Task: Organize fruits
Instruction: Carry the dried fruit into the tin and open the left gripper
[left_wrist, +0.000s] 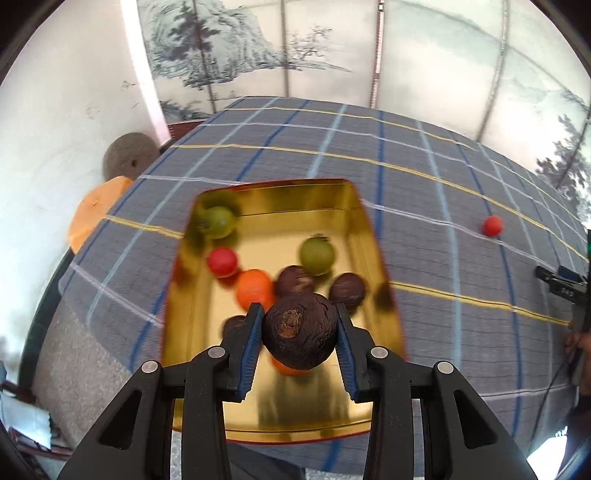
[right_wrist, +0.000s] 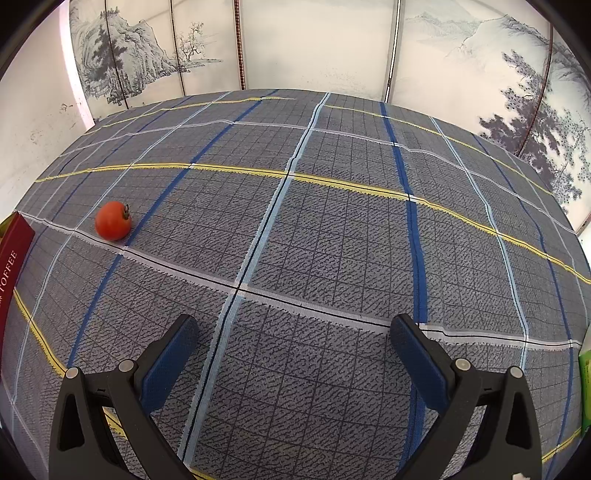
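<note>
My left gripper (left_wrist: 299, 314) is shut on a dark brown round fruit (left_wrist: 300, 330) and holds it above the near part of a gold tin tray (left_wrist: 365, 236). In the tray lie two green fruits (left_wrist: 316, 255), a red one (left_wrist: 221, 260), an orange one (left_wrist: 254, 288) and several dark brown ones (left_wrist: 348, 289). A red tomato (left_wrist: 492, 225) lies alone on the checked cloth to the right of the tray; it also shows in the right wrist view (right_wrist: 113, 220). My right gripper (right_wrist: 293, 332) is open and empty above the cloth, right of the tomato.
A grey checked tablecloth (right_wrist: 332, 229) covers the table. The tray's red side (right_wrist: 14, 247) shows at the left edge of the right view. A green packet (right_wrist: 585, 387) sits at the right edge. An orange round thing (left_wrist: 96, 210) and a grey disc (left_wrist: 129, 155) sit past the table's left edge.
</note>
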